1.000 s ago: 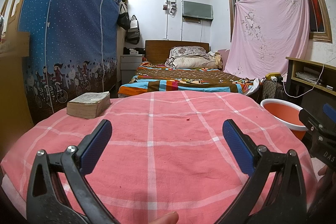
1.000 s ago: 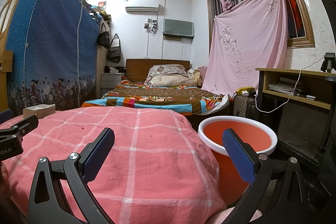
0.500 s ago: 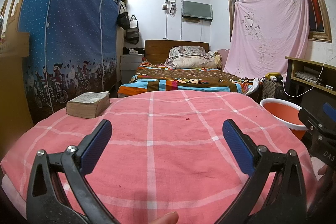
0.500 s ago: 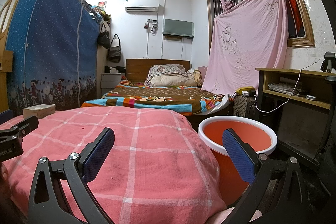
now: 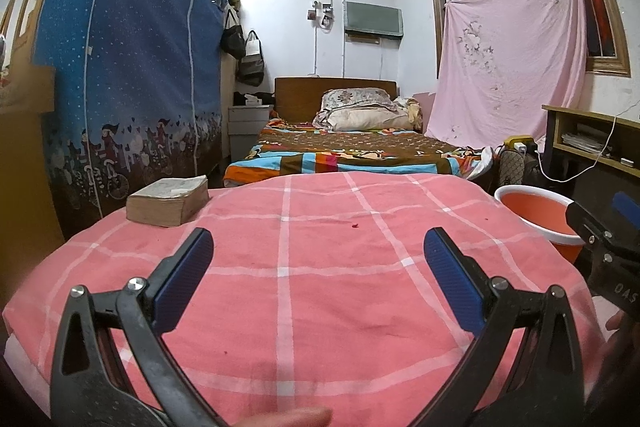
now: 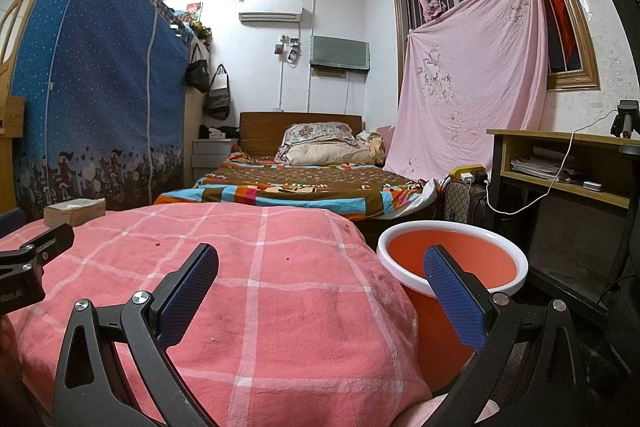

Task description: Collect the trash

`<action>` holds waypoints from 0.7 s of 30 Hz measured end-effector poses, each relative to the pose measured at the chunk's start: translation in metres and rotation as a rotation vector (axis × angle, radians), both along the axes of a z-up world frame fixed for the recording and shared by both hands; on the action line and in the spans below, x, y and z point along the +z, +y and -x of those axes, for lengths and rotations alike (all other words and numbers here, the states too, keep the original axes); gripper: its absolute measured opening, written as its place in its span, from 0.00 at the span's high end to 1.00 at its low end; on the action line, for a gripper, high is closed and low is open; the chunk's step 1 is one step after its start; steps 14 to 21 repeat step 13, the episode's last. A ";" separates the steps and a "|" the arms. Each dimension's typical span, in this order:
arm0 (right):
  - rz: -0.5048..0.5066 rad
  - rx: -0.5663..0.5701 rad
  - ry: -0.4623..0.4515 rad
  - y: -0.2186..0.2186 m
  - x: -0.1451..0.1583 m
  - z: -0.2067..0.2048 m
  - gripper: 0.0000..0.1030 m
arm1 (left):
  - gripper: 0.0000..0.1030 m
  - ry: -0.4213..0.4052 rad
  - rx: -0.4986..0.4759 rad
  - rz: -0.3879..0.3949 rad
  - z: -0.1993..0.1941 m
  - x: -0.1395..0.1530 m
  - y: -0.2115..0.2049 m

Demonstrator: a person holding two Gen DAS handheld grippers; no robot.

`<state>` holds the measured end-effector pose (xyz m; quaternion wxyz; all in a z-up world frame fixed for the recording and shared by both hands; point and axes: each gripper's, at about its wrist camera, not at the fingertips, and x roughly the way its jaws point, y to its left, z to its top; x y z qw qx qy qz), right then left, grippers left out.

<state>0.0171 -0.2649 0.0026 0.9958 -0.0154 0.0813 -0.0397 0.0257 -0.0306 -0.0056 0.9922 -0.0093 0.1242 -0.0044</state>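
A pink checked cloth (image 5: 320, 279) covers the surface in front of me. A few tiny red crumbs (image 5: 354, 225) lie on it; one also shows in the right wrist view (image 6: 158, 244). An orange bucket with a white rim (image 6: 452, 255) stands at the cloth's right edge, and shows in the left wrist view (image 5: 536, 215). My left gripper (image 5: 319, 255) is open and empty above the cloth. My right gripper (image 6: 321, 273) is open and empty, its right finger in front of the bucket.
A thick worn book (image 5: 170, 201) lies at the cloth's far left. A bed with a colourful blanket (image 5: 352, 155) lies behind. A blue fabric wardrobe (image 5: 128, 87) stands left. A wooden desk with cables (image 6: 568, 167) stands right.
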 end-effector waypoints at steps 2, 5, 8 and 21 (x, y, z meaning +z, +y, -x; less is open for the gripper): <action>0.000 0.000 0.001 0.000 0.000 0.000 0.00 | 0.15 0.003 0.005 -0.003 -0.001 -0.001 0.000; 0.000 0.000 0.001 0.000 0.000 0.000 0.00 | 0.15 0.006 0.009 -0.002 -0.001 -0.002 0.000; 0.001 0.000 0.002 0.000 0.000 0.000 0.00 | 0.15 0.002 0.013 -0.008 -0.001 -0.002 0.000; 0.002 0.001 0.002 0.000 0.000 0.000 0.00 | 0.15 0.003 0.015 -0.011 0.000 -0.003 0.000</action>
